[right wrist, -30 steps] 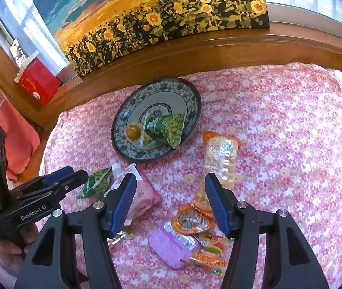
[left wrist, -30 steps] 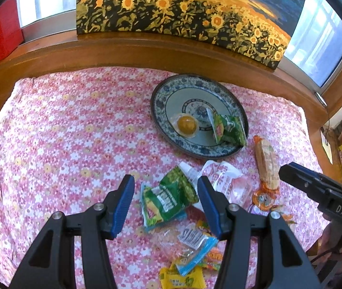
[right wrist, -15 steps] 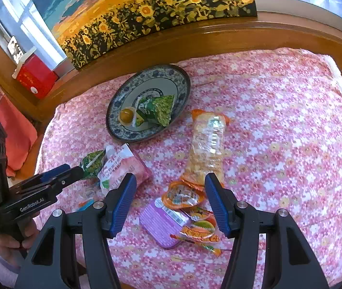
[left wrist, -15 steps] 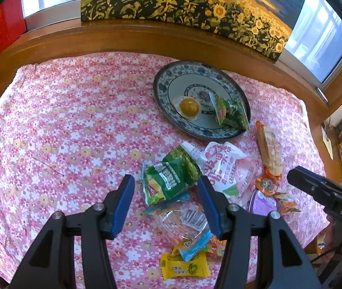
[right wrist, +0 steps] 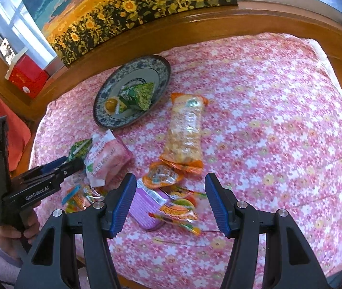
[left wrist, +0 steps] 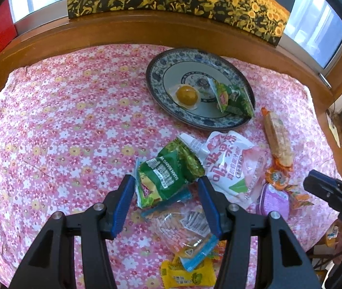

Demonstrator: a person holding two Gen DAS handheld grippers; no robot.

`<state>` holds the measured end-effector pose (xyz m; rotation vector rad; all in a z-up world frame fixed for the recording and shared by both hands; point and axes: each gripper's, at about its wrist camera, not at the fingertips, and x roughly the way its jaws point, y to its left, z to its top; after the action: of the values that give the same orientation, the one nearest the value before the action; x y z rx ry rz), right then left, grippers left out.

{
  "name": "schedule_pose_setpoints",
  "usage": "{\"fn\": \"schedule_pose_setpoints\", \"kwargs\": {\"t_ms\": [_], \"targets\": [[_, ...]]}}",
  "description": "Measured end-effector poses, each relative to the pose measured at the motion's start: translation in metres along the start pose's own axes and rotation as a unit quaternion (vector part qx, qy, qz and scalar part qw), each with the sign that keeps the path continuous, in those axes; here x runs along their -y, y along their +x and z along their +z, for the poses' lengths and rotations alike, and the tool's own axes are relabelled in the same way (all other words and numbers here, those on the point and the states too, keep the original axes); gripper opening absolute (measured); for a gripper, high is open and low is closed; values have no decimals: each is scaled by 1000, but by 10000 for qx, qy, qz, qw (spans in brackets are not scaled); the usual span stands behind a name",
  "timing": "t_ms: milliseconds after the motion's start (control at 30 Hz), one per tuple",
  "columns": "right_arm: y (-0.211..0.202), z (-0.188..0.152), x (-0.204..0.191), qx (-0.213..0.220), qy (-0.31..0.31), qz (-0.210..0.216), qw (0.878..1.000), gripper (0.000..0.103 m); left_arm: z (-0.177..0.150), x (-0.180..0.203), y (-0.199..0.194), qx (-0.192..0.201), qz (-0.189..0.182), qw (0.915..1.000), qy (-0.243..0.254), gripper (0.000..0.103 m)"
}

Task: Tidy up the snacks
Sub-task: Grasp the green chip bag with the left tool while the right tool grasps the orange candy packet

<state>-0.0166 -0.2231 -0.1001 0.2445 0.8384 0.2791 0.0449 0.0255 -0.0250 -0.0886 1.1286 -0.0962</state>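
- Between the spread blue pads of the left hand-held gripper (left wrist: 166,200) lies a green snack packet (left wrist: 168,175) on the surface (left wrist: 62,120), which is covered in a pink floral cloth; the pads stand either side of it, and no contact shows.
- Just below that packet sits a clear bag of orange sticks (left wrist: 183,226), with a yellow sweet wrapper (left wrist: 187,277) nearer still.
- To the right of the left hand-held gripper rests a pink-and-white spouted pouch (left wrist: 231,166).
- Beyond it stands a blue-patterned plate (left wrist: 161,72) holding a round yellow jelly cup (left wrist: 187,95) and another green packet (left wrist: 233,98).
- Open and empty, the right hand-held gripper (right wrist: 166,202) hovers over a purple-lidded cup (right wrist: 147,204), an orange-lidded cup (right wrist: 162,175) and small orange wrappers (right wrist: 180,212).
- Ahead of it lies a long clear packet of crackers (right wrist: 185,132).
- A person's hand (right wrist: 14,233) grips the left tool's handle.
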Motion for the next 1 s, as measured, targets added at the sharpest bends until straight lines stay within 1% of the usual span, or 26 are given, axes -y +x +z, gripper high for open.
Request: {"fn": "schedule_pose_setpoints", "kwargs": {"t_ms": [133,233,400,567,733,867,933,967,1000], "targets": [[0,-5,4,-76,23,-108,9999,61,3,-2,3,83,24,10000,15,58],[1,-9,6,-156,24,-156,9998,61,4,-5,4,108,-39,9999,-40,58],[4,-16,6,-289,-22,-207,9994,61,6,-8,7,175,-99,9998,3,58],[9,-20,8,-419,-26,-294,9987,61,8,-8,16,133,-136,9998,57,58],[11,-21,11,-443,97,-311,9985,61,8,-7,20,141,-156,9997,102,58],[16,-20,15,-422,271,-233,9985,60,8,-9,20,144,-219,9996,80,58],[17,-19,17,-407,348,-157,9984,54,7,-10,20,152,-244,9996,72,57],[18,-19,19,-407,395,-102,9983,47,7,-10,19,159,-249,9995,75,56],[18,-18,20,-412,429,-86,9982,42,6,-11,19,170,-251,9995,80,56]]}}
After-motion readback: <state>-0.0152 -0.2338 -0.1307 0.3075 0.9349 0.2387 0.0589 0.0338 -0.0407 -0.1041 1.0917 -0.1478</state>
